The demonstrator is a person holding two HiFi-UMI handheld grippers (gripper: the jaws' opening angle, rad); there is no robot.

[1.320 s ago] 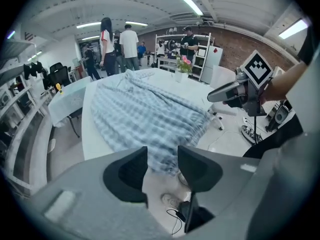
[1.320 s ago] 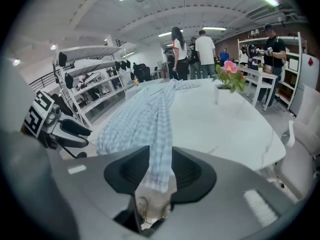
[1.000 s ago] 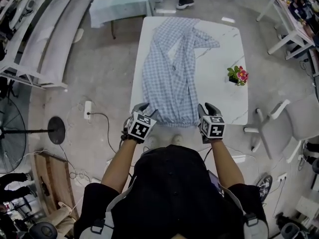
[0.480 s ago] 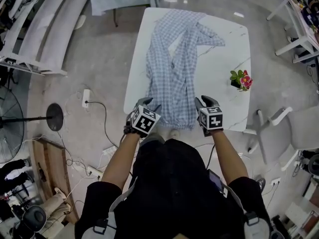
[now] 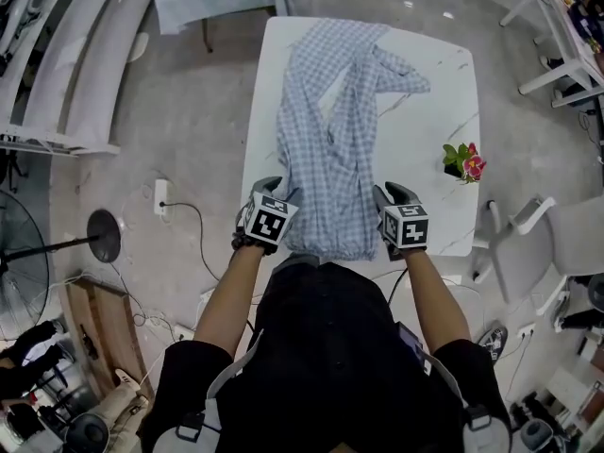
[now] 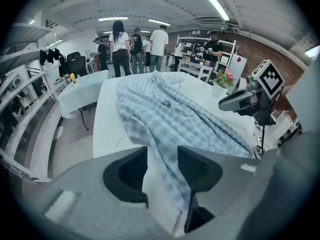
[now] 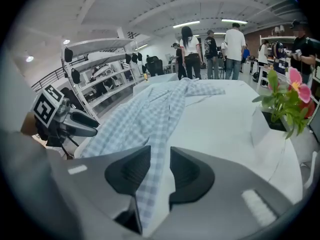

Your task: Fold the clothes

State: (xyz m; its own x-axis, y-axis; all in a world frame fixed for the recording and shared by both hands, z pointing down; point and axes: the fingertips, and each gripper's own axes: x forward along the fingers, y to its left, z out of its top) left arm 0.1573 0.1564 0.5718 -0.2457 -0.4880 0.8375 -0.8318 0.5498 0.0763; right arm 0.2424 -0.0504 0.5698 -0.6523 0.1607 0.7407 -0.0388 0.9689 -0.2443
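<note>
The checked shirt (image 5: 330,149) lay stretched along the white table (image 5: 434,111), collar end far from me and the hem (image 5: 332,249) hanging a little over the near edge. I had the left gripper (image 5: 280,192) at the hem's left corner and the right gripper (image 5: 390,194) at its right corner, so both ends of the same edge could be taken together and the cloth would stay square when lifted.

In the left gripper view the jaws stood apart, with the shirt's edge in the gap towards the right jaw and bare table beside it. In the right gripper view the jaws stood closer together but were not shut, and a strip of the fabric ran between them. I judged that neither gripper was pinching yet.

Both grippers pointed steeply down, because the cloth is thin and lies flat. The small flower pot (image 5: 464,161) stood well to the right, apart from the shirt, so folding the hem forward should not disturb it.
</note>
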